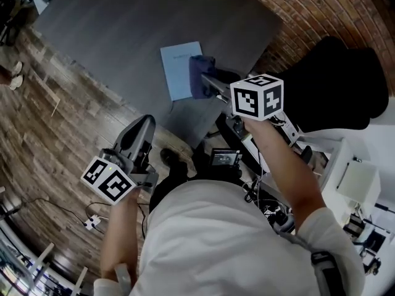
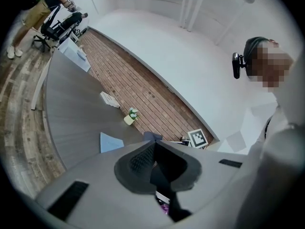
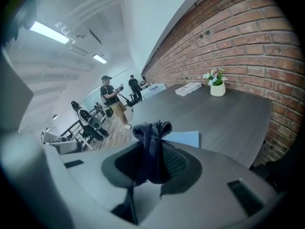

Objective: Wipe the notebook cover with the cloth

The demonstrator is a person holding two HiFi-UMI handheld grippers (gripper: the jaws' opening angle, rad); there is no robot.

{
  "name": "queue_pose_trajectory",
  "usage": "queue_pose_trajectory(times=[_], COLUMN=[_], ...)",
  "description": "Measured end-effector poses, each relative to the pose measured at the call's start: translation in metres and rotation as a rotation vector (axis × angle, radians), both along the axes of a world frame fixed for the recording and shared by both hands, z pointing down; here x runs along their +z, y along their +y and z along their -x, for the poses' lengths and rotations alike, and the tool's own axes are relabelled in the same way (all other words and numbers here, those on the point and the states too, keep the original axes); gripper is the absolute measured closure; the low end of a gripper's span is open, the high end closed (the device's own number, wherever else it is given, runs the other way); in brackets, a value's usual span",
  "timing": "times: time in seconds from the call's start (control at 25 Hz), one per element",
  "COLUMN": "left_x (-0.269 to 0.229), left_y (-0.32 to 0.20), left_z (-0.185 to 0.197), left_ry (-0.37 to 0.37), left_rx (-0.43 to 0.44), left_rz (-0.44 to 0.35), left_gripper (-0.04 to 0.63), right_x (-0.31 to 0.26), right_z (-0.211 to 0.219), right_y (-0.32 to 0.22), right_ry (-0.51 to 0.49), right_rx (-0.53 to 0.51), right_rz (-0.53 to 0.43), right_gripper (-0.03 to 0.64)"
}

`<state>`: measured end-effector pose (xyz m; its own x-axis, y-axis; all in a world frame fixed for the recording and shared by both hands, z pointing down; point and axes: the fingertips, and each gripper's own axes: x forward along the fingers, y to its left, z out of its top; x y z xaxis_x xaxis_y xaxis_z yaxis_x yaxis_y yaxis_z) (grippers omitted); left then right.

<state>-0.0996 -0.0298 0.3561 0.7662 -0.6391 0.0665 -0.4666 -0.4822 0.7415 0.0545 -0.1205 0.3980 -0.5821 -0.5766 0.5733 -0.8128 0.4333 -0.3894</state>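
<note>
Dark grey table (image 1: 117, 29) against a brick wall (image 1: 308, 11): the right gripper (image 1: 207, 82) pinches a bunched dark blue cloth (image 1: 199, 71) over the right edge of the pale blue notebook (image 1: 178, 69) lying flat. The left gripper (image 1: 142, 133), jaws together and empty, hangs over the wood floor (image 1: 55, 116).

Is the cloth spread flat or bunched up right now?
Bunched. The cloth sits crumpled between the right gripper's shut jaws, at the notebook's edge.
</note>
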Motion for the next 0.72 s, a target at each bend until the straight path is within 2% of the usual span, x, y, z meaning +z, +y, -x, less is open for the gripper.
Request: queue_pose_trajectory(times=[0.52,0.72], left_x=[-0.027,-0.037], left_y=[0.038,0.051], left_z=[0.017,0.023], left_ry=[0.039,0.027], left_rx=[0.003,-0.004], left_rz=[-0.059,-0.083], left_gripper=[0.588,0.588], right_x=[-0.035,-0.047], right_z=[-0.005,-0.003], right_y=[0.068,0.089], right_ry=[-0.117,-0.151], right_rx=[0.097,0.085], right_rz=[-0.058,-0.077], right_gripper=[0.512,0.512])
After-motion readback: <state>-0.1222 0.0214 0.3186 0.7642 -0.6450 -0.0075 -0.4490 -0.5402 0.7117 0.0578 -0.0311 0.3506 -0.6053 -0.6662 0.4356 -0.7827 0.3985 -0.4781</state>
